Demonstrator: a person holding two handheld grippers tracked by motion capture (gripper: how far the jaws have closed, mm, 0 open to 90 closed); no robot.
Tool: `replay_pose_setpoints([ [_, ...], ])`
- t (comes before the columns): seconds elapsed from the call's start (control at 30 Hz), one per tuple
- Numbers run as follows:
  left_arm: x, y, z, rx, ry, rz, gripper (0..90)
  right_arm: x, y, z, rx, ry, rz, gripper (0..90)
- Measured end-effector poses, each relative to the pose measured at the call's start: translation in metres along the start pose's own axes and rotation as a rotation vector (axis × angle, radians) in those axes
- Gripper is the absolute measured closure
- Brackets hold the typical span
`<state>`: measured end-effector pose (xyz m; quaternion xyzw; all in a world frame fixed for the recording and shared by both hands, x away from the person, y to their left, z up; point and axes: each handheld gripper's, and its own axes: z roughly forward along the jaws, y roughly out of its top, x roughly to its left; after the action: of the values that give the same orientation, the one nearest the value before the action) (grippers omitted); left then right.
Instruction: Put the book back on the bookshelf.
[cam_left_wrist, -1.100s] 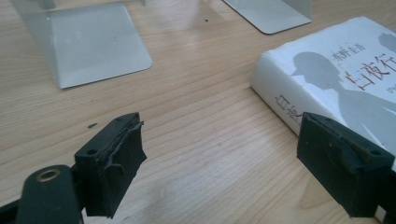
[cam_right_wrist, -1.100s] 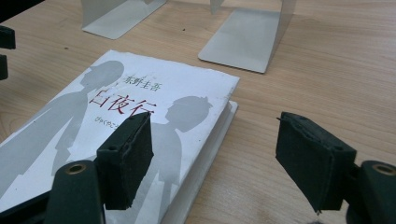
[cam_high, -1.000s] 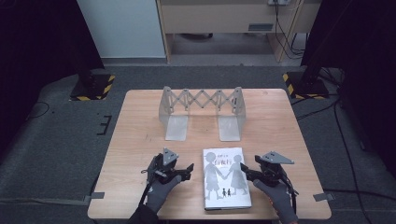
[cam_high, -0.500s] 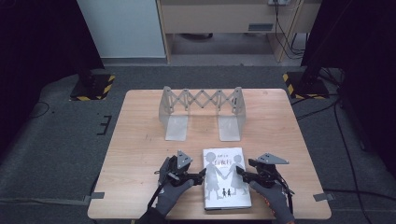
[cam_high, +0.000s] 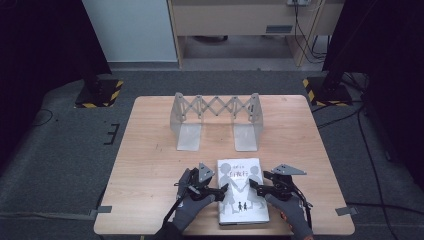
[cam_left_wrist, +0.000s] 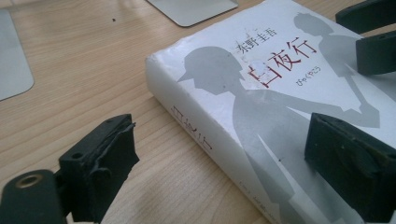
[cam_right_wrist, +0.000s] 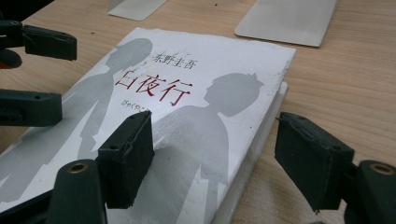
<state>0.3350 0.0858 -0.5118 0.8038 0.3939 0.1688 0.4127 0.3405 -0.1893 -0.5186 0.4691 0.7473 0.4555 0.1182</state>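
Thick white paperback book with grey silhouette figures and red lettering on its cover (cam_high: 242, 190) lying flat near the front edge of the light wooden table (cam_high: 150, 150), in front of the grey metal expanding book rack (cam_high: 216, 119) and well apart from it. Left gripper (cam_high: 222, 188) at the book's left long edge, jaws just opened further and spread wide, one pad out over the wood beside the spine, the other above the cover; nothing pinched. Right gripper (cam_high: 254, 186) at the opposite long edge, jaws likewise just widened, straddling the page side without pressing. Step in hand, by the look of it: bracketing the book from both sides before a lift. Next, probably: closing in on both edges evenly, raising it level, then carrying it back to the rack and standing it upright between the plates.
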Motion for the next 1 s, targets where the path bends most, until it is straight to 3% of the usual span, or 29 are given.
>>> replay_pose_setpoints([
  [0.23,-0.005,-0.007,0.004,-0.045,-0.057,-0.006,4.0,0.000,0.000,0.005,0.007,0.034,0.015,26.1],
  [0.57,-0.006,-0.007,0.003,-0.057,-0.051,-0.009,4.4,0.001,0.003,0.004,0.014,0.038,0.004,26.0],
  [0.83,0.004,-0.008,-0.005,-0.052,-0.034,-0.017,7.9,0.003,0.008,-0.004,-0.079,0.063,0.005,27.6],
  [1.0,0.006,-0.009,-0.005,-0.056,-0.036,-0.025,7.5,0.006,0.012,-0.001,-0.088,0.076,0.005,28.0],
])
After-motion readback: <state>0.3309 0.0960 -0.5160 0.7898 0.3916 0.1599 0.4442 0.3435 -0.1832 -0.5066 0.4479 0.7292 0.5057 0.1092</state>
